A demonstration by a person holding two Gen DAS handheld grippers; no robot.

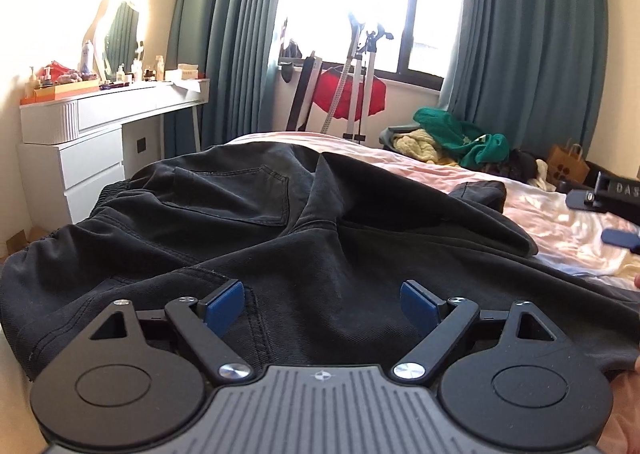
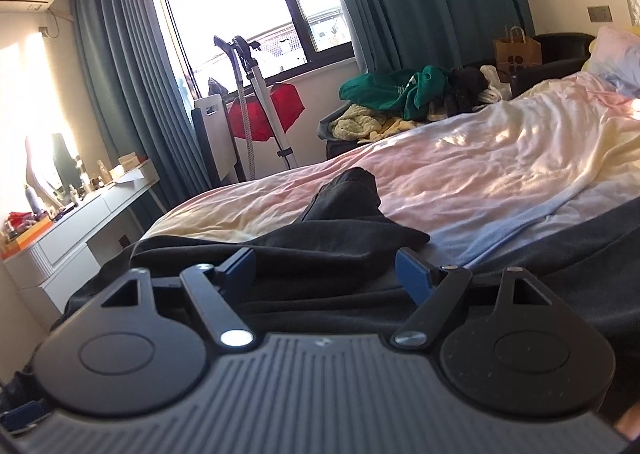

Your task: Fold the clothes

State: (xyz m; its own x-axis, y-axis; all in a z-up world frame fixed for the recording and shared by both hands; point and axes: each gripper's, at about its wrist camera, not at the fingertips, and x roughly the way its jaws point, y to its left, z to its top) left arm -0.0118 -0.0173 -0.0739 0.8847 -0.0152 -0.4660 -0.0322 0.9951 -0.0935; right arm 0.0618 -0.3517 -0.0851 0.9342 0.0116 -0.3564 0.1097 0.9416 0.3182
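Here, lay spread across the near edge of the bed (image 2: 500,158): black trousers (image 1: 248,230), dark washed denim-like cloth, rumpled, back side up with a stitched patch pocket (image 1: 236,194) showing toward the far left and a gathered elastic waistband at the left edge. Rose into a ridge down the middle seam, with one leg folded over and trailing right onto the pale pink and cream sheet.

Hovered low over the near part of the trousers, left gripper (image 1: 322,304), blue fingertips (image 1: 224,304) spread wide apart, cloth visible between them but nothing clamped. Could not tell whether the tips pressed on the fabric or stood just above it.

Sat likewise over the dark cloth farther right, right gripper (image 2: 326,274), fingers (image 2: 412,274) held wide, gripping nothing, with a folded hump of trouser leg (image 2: 344,194) beyond the tips. Showed too at the right edge of the left wrist view.
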